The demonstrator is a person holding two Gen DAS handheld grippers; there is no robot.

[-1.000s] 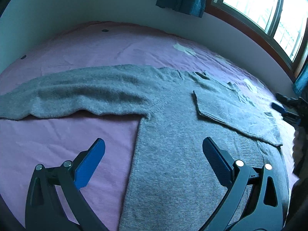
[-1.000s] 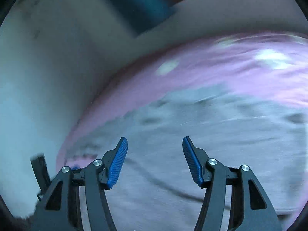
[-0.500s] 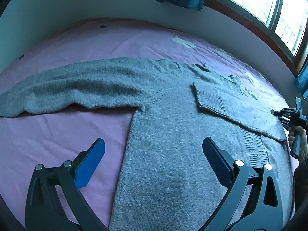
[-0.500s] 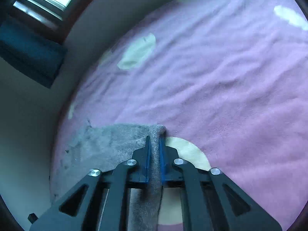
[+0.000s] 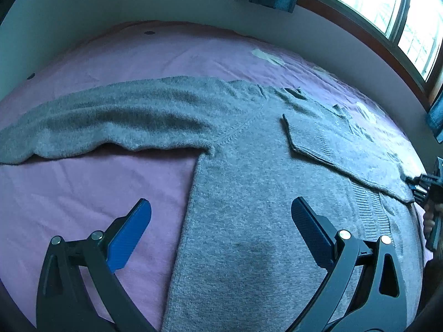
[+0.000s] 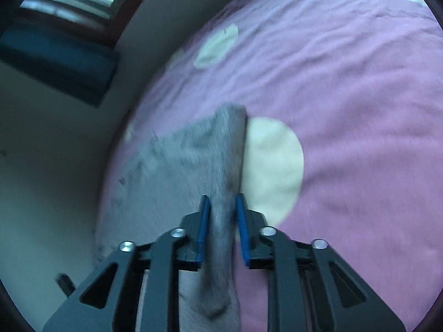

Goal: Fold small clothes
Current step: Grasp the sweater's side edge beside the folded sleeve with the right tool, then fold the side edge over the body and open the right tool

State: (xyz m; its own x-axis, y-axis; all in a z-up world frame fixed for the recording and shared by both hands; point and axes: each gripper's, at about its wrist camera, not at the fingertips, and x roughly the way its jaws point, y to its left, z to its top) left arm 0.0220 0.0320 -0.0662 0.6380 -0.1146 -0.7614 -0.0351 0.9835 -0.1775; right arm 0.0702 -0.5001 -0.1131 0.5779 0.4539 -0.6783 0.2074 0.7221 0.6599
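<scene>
Right wrist: sweater (image 6: pixel 221 182) pinched between tool (image 6: pixel 223 218) pads.

My grey knit sweater (image 5: pixel 249 193) lies flat on the pink bedsheet (image 5: pixel 83 193), one sleeve stretched out sideways. The other sleeve is folded across its chest.

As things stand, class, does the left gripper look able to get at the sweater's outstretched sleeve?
Probably yes: the left gripper is open above the sweater, and only bare pink bedsheet lies before the outstretched sleeve.
</scene>
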